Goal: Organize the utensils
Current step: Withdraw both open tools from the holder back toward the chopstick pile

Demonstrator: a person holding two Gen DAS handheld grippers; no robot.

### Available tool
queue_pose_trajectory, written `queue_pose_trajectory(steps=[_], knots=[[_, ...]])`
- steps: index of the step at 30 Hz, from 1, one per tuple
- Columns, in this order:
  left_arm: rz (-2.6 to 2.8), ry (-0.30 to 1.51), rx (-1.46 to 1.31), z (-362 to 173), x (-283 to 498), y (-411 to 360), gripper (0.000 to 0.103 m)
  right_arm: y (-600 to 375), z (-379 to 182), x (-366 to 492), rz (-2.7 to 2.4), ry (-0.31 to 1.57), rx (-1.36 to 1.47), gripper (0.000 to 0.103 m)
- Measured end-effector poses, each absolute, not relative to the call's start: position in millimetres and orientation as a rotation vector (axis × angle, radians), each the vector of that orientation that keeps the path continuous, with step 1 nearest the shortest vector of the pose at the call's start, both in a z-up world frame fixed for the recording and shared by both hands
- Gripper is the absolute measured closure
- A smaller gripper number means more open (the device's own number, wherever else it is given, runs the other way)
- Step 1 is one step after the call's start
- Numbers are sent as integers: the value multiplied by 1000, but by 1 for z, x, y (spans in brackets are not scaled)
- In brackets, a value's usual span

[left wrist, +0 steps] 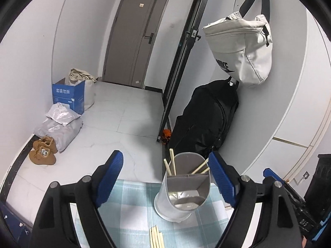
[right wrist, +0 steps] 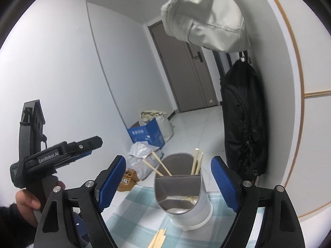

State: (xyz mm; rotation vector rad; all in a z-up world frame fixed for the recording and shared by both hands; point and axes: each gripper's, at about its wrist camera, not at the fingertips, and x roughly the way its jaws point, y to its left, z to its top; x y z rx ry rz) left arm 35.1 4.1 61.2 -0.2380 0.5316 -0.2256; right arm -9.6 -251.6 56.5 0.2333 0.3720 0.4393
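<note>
Chopsticks (left wrist: 172,165) in holder (left wrist: 182,198) (grippers empty).

A table covered by a pale blue-and-white checked cloth (left wrist: 132,204) carries a metal utensil holder (left wrist: 182,198), which stands upright near the cloth's far edge. An inner partition divides the holder; several wooden chopsticks (left wrist: 172,163) lean in its rear compartment. A bundle of loose chopsticks (left wrist: 156,237) lies flat on the cloth, just in front of the holder and apart from it.
</note>
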Motion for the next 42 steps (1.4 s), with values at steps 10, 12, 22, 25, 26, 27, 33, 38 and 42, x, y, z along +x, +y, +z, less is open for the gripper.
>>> queue_pose_trajectory(steps=[10, 12, 22, 25, 26, 27, 33, 38, 42], knots=[[-184, 539, -177, 39, -4, 2, 22, -241, 43, -49, 445, 358, 218, 2], [-173, 541, -160, 35, -9, 1, 22, -239, 36, -52, 449, 361, 218, 1], [-125, 553, -124, 1, -29, 5, 21, -225, -2, -68, 467, 425, 202, 0], [-118, 576, -109, -13, -30, 7, 21, -219, -15, -70, 466, 447, 187, 0], [-110, 590, -98, -19, -30, 8, 21, -217, -19, -69, 465, 461, 192, 0], [-100, 598, -93, -24, -31, 9, 21, -216, -25, -69, 466, 477, 200, 0], [-59, 666, -117, -55, -28, 23, 21, -201, -58, -58, 435, 640, 168, 1], [-34, 719, -121, -72, -20, 34, 21, -193, -79, -50, 414, 741, 141, 9], [-14, 724, -138, -75, -13, 43, 21, -187, -96, -39, 391, 841, 122, 20]])
